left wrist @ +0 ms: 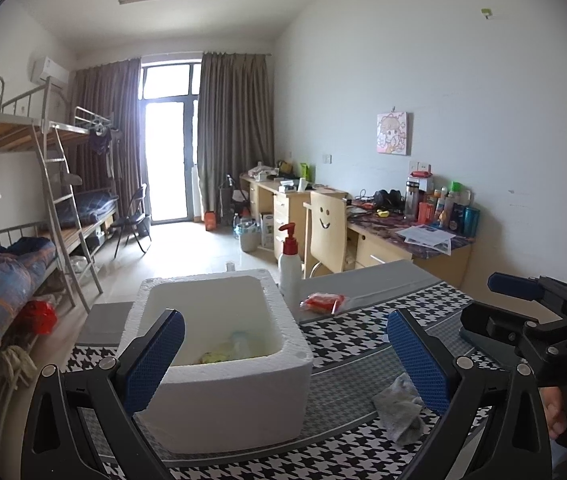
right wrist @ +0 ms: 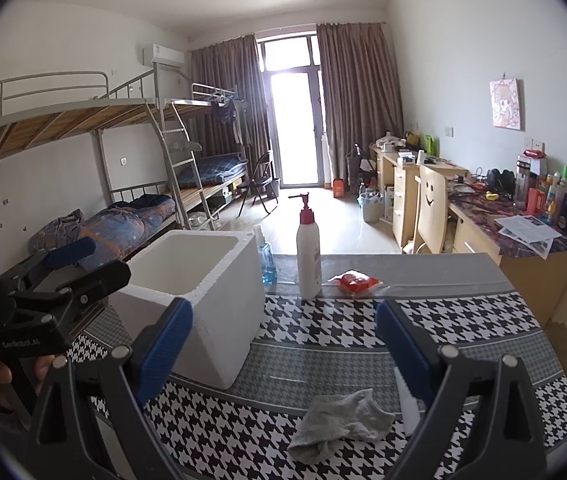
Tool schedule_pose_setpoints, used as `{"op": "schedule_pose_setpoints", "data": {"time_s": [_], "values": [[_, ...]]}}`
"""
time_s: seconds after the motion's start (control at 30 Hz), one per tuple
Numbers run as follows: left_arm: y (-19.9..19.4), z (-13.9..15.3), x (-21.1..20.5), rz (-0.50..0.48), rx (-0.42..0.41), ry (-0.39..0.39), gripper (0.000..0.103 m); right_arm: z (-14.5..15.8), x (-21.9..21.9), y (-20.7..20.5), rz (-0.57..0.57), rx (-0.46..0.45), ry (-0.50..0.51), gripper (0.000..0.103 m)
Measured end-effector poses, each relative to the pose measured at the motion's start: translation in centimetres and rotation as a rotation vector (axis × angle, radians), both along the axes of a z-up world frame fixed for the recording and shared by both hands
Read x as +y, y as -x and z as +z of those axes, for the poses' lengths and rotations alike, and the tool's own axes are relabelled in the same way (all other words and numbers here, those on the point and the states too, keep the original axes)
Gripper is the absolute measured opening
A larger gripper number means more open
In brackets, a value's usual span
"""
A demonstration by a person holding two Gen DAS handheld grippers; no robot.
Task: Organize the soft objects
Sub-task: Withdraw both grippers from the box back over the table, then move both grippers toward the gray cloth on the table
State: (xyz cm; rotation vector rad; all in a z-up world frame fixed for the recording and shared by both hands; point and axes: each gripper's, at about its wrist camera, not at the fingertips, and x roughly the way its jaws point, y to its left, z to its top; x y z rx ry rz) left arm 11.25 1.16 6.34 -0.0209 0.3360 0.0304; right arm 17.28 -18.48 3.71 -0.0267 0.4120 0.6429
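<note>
A white foam box [left wrist: 219,364] stands on the houndstooth table; soft yellow and pale items [left wrist: 225,350] lie inside it. It also shows in the right wrist view [right wrist: 203,304]. A grey sock [right wrist: 339,424] lies crumpled on the table in front of the box, also in the left wrist view [left wrist: 399,414]. My left gripper [left wrist: 283,364] is open and empty, above the box's near side. My right gripper [right wrist: 283,356] is open and empty, just above and behind the sock. Each gripper shows at the other view's edge, the right one [left wrist: 523,312] and the left one [right wrist: 43,280].
A white pump bottle with a red top [right wrist: 309,252] and a blue spray bottle [right wrist: 266,258] stand behind the box. A red packet [right wrist: 357,282] lies on the grey strip at the table's far edge. Bunk beds are left, desks and a chair right.
</note>
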Motion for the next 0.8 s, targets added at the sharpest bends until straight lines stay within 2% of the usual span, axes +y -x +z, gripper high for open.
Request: {"op": "schedule_pose_setpoints", "data": {"time_s": [0.67, 0.8], "values": [[1.8, -1.1, -3.5, -0.071, -0.023, 0.008, 0.102, -1.1, -2.4, 1.8, -0.042, -0.009, -0.007, 0.095], [2.1, -1.8, -3.9, -0.1, -0.021, 0.033, 0.102, -1.6, -3.1, 2.0, -0.055, -0.004, -0.012, 0.095]]}}
